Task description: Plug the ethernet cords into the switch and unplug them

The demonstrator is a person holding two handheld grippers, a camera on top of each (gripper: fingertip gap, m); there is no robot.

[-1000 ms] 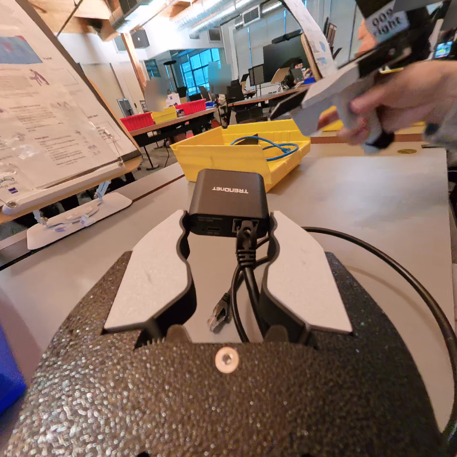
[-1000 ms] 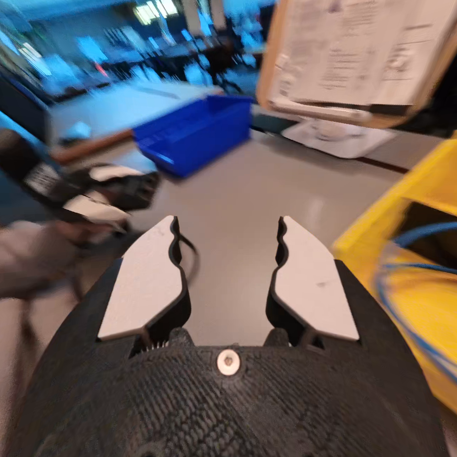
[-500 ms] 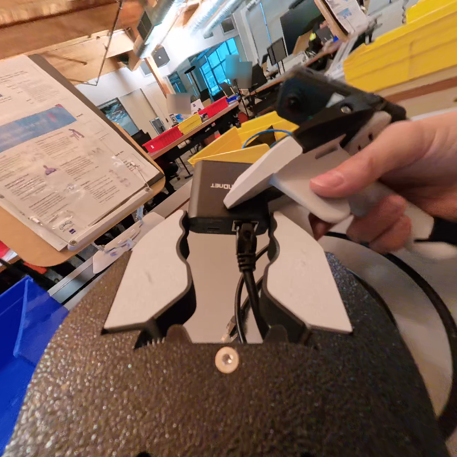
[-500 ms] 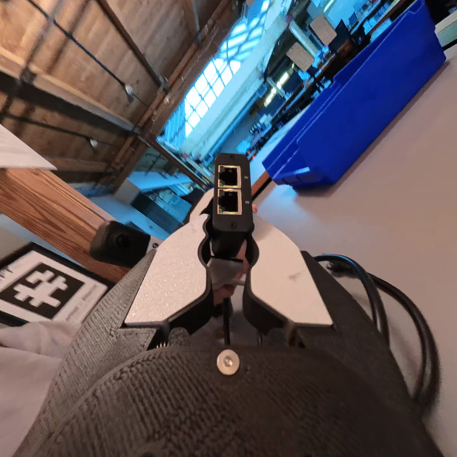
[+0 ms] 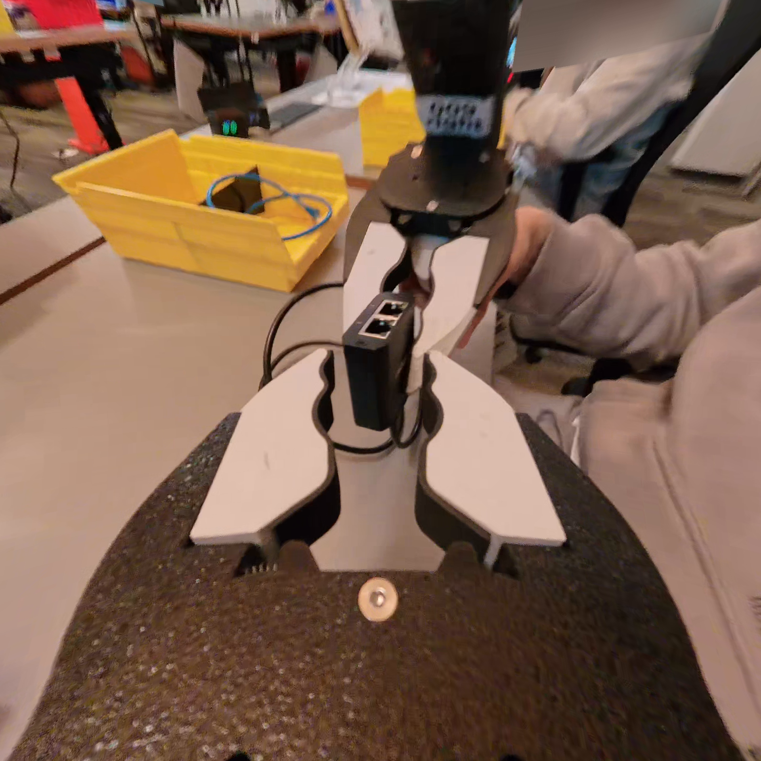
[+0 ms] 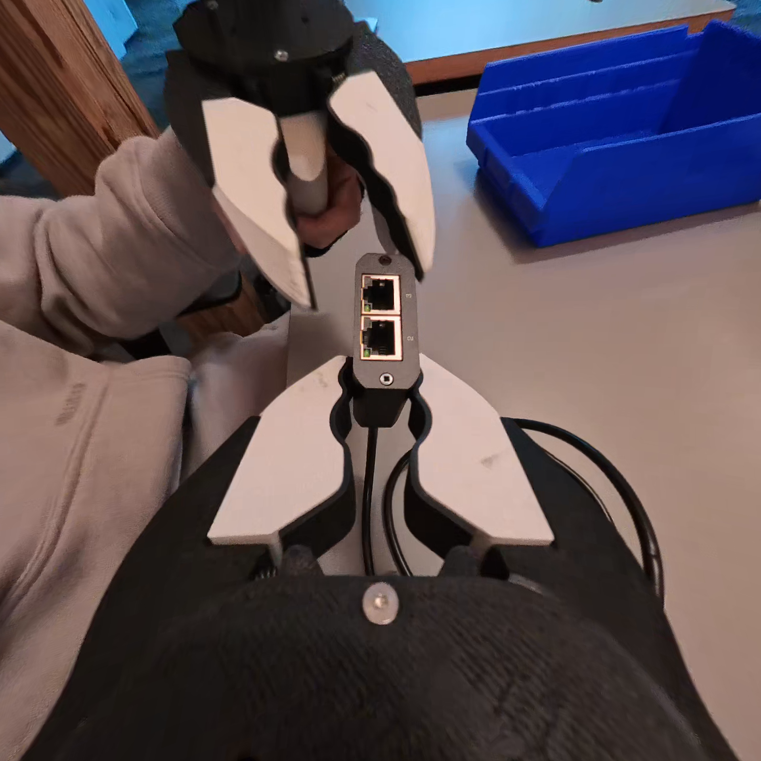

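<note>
The black switch (image 6: 385,329) stands on end in my right gripper (image 6: 383,370), which is shut on its lower body. Two empty ports (image 6: 381,315) face the right wrist camera. A black cord (image 6: 369,494) runs from the switch's underside and loops over the table (image 5: 280,325). My left gripper (image 5: 376,362) is open, and the switch (image 5: 376,362) stands between its fingertips with room on both sides. In the right wrist view the left gripper (image 6: 364,284) hangs open at the switch's top end. A blue ethernet cord (image 5: 304,214) lies in the yellow bin (image 5: 164,230).
The grey table (image 5: 123,370) carries a blue bin (image 6: 617,164) to the right in the right wrist view. A person's grey sleeves (image 5: 597,296) and lap are close by. A wooden post (image 6: 61,82) stands behind the left hand. My left and right fingertips are right by each other.
The switch was lying on the table between my left fingers. My right gripper came in, shut on it and turned it on end. Both views have swung round.
</note>
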